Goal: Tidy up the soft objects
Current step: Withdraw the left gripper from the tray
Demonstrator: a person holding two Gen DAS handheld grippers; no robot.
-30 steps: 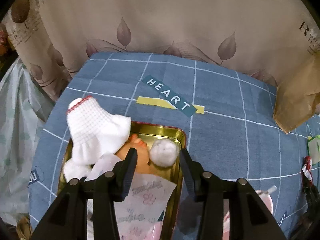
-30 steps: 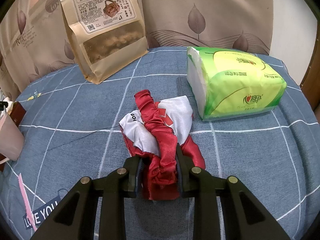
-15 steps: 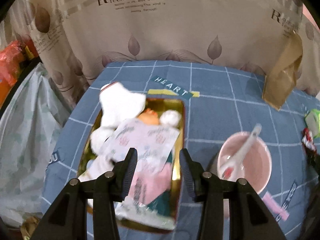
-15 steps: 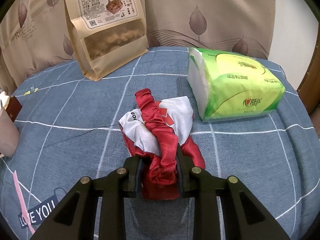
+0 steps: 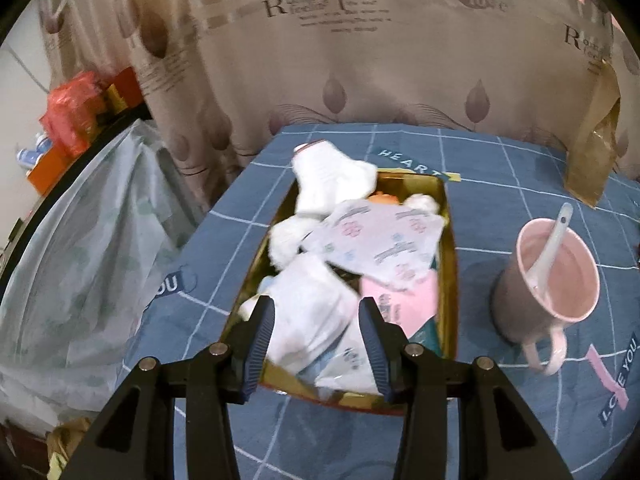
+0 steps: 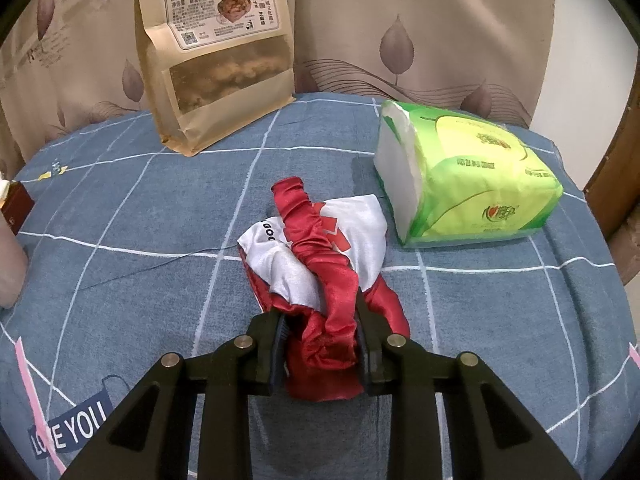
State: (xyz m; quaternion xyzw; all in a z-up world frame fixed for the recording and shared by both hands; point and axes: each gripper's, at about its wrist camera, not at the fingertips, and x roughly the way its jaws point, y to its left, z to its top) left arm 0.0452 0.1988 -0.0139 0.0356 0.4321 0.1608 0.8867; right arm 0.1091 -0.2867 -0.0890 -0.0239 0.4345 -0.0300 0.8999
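Note:
A gold tin (image 5: 450, 264) on the blue checked cloth holds a white sock (image 5: 328, 180), a white pompom (image 5: 420, 202), printed soft packets (image 5: 380, 240) and a white bundle (image 5: 312, 316). My left gripper (image 5: 316, 344) hovers over the tin's near end, open, with nothing pinched between its fingers. In the right wrist view a crumpled red and white cloth (image 6: 320, 256) lies on the table. My right gripper (image 6: 320, 338) is shut on the cloth's near red end.
A pink mug (image 5: 552, 276) with a white spoon stands right of the tin. A brown snack pouch (image 6: 220, 52) leans on the curtain at the back. A green tissue pack (image 6: 472, 176) lies right of the cloth. A plastic-covered heap (image 5: 80, 248) sits beyond the table's left edge.
The left gripper has drawn back from the tin, so the whole tin and the pink mug have come into view. The right gripper stays shut on the red cloth, hardly moved.

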